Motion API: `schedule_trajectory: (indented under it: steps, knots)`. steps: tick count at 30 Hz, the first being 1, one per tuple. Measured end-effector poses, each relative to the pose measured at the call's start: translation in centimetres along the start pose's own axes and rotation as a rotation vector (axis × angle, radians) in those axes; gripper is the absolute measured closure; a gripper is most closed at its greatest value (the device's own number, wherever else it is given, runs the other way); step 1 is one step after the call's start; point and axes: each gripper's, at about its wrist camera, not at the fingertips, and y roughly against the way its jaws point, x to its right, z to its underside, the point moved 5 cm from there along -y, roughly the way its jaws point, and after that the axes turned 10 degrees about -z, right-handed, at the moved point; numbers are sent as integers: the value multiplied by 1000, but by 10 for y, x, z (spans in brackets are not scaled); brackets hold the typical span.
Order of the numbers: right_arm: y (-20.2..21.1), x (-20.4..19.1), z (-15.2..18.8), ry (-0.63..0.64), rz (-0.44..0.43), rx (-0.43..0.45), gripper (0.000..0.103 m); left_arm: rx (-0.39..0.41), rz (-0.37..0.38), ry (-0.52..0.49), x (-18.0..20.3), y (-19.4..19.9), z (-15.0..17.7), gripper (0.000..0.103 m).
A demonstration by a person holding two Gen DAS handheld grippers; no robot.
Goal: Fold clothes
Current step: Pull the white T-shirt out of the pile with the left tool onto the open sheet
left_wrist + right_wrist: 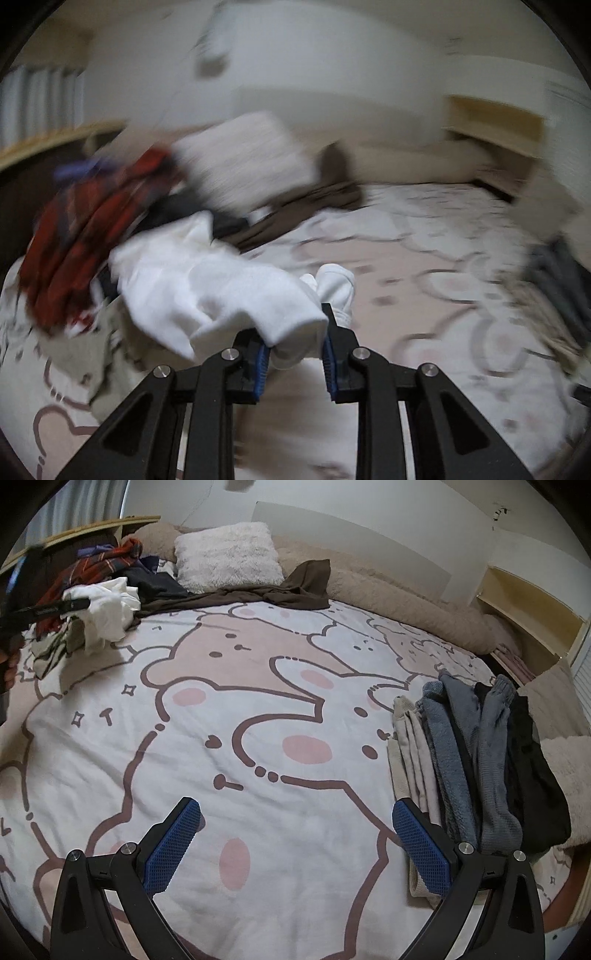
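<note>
The left tongs (pixel 295 332) pinch a fold of the white garment (pixel 207 288), lifted just beside the heap of unfolded clothes (pixel 92 576) at the bed's left. The right tongs (pixel 295 834) hang wide apart, holding nothing, over the cartoon bedspread (pixel 258 709), near the folded stack (pixel 480 760).

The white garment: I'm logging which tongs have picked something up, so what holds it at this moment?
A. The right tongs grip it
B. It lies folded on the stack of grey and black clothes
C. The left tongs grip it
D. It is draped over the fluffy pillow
C: in the left wrist view the left tongs are closed on the white garment, while the right tongs stand wide open over the bedspread, holding nothing.
</note>
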Motion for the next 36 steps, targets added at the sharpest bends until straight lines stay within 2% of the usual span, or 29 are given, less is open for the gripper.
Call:
schedule_trajectory:
  steps: [3, 6, 11, 13, 17, 22, 25, 28, 30, 32, 34, 36]
  knots:
    - [8, 2, -1, -14, -9, 15, 0, -3, 120, -37, 44, 41, 7, 79]
    - [23, 9, 0, -53, -31, 47, 0, -27, 216, -79, 78, 83, 33, 79]
    - [47, 22, 4, -113, -80, 106, 0, -122, 328, -62, 129, 134, 89, 79]
    - [56, 28, 10, -141, -119, 129, 0, -156, 347, -56, 147, 154, 111, 79]
    - [62, 28, 21, -151, -177, 147, 0, -216, 336, -61, 164, 180, 147, 79]
    - [56, 8, 39, -139, -347, 131, 0, -290, 322, -68, 185, 212, 191, 78]
    - [46, -5, 48, -151, -421, 84, 0, -308, 295, 1, 169, 215, 193, 76]
    - [37, -19, 56, -142, -457, 42, 0, -256, 256, 52, 153, 224, 180, 76]
    - [32, -28, 61, -123, -471, 20, 7, -193, 213, 66, 143, 237, 166, 77]
    - [28, -38, 66, -103, -486, -2, 21, -143, 175, 87, 130, 247, 152, 77]
    - [25, -45, 68, -86, -493, -17, 29, -102, 126, 130, 112, 255, 138, 77]
    - [24, -51, 68, -70, -496, -23, 30, -71, 56, 184, 88, 262, 126, 77]
